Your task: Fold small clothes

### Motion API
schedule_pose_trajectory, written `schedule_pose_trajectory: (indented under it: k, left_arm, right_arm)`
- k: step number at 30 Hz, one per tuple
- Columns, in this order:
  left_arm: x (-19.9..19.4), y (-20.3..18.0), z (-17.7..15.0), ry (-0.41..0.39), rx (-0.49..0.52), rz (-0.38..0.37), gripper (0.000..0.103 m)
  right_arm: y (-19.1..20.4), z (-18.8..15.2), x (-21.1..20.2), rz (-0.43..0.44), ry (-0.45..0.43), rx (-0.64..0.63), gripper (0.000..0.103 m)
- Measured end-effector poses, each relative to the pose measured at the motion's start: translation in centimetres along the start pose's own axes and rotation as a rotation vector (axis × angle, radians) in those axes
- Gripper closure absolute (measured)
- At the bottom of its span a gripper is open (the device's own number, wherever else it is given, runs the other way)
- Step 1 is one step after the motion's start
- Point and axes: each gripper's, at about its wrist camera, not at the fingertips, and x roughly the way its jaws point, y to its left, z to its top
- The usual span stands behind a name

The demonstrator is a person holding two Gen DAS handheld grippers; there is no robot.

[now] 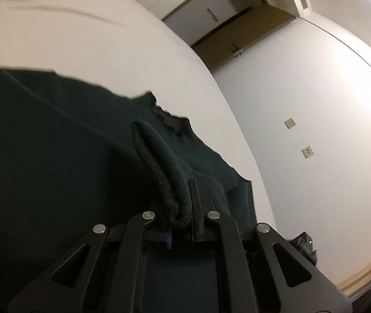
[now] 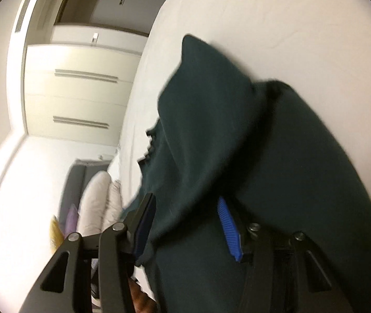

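Note:
A dark green garment point(image 1: 55, 143) lies on a white bed point(image 1: 81, 39). My left gripper point(image 1: 178, 203) is shut on a thick rolled hem of the garment, which bulges up between the fingers. In the right wrist view the same dark green garment point(image 2: 237, 130) drapes over the white bed point(image 2: 289, 13) and is lifted into a peak. My right gripper point(image 2: 185, 216) has its jaws apart with a fold of the cloth lying between them; the blue pad of one finger point(image 2: 228, 227) shows, and the cloth covers the gap.
A brown door point(image 1: 237, 39) and a white wall with two wall plates point(image 1: 289, 123) stand beyond the bed. In the right wrist view, white wardrobe doors point(image 2: 81, 91) and pillows point(image 2: 94, 200) lie to the left of the bed.

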Motion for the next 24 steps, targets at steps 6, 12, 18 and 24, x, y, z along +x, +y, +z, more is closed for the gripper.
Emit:
schedule_pose_trajectory:
  k: [6,12,18,24]
  left_arm:
    - [-1.2,-1.4,-0.6,-0.01,0.095,0.015,0.095]
    - [-1.3,-1.0,-1.4,-0.013,0.087,0.03,0.095]
    - [-0.6,-1.7,-2.6,0.022,0.16,0.081,0.095]
    - [0.0,-1.7,-2.7,0.069,0.165,0.12,0.095]
  right_arm:
    - [-0.1,3.1,1.9,0.104,-0.073,0.099,0.045]
    - [-0.7,6.3,1.0,0.222,-0.201,0.137,0.042]
    - [-1.8,8.3,2.7,0.293,-0.209,0.147,0.042]
    - [0.5,4.7,4.3,0.25,-0.088,0.069,0.038]
